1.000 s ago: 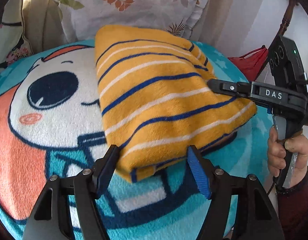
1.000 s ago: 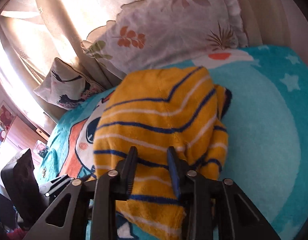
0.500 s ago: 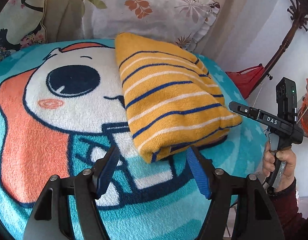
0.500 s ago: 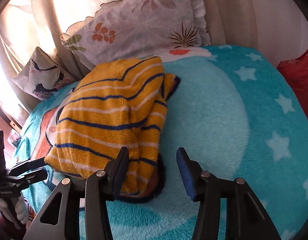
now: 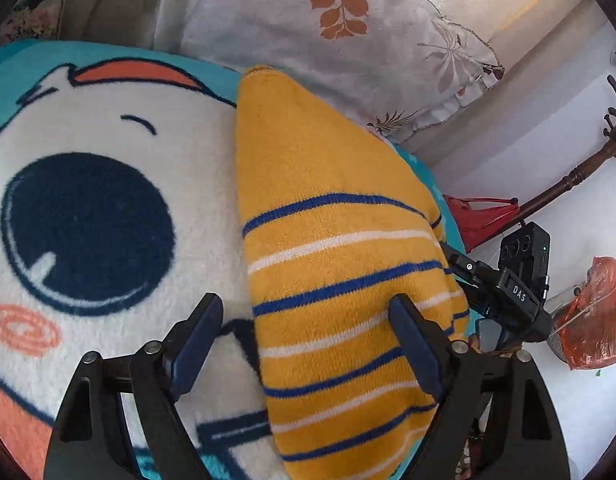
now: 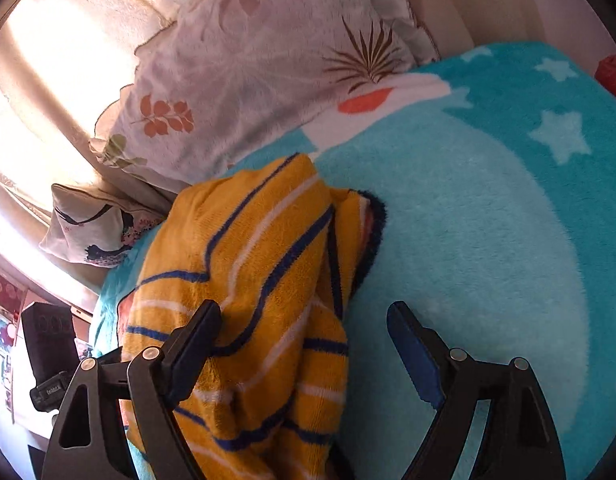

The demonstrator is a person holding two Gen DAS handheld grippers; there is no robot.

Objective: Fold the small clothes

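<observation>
A folded yellow fleece garment with blue and white stripes lies on a teal cartoon blanket. My left gripper hovers over its near left edge, jaws opening. One finger is above the blanket and the other above the cloth, and neither pad presses on it. In the right wrist view the garment shows its bunched, layered side. My right gripper straddles that side, jaws opening, nothing pinched. The right gripper also shows past the garment's right edge.
A floral pillow leans behind the garment, with a second cushion at the far left. Off the bed's right side are a red bag, an orange bag and a wooden coat stand. Starred teal blanket spreads to the right.
The right gripper let go of the garment and spread wide. The left gripper's jaws widened. Both grippers drew back, then came in close and low over the garment, which stayed folded.
</observation>
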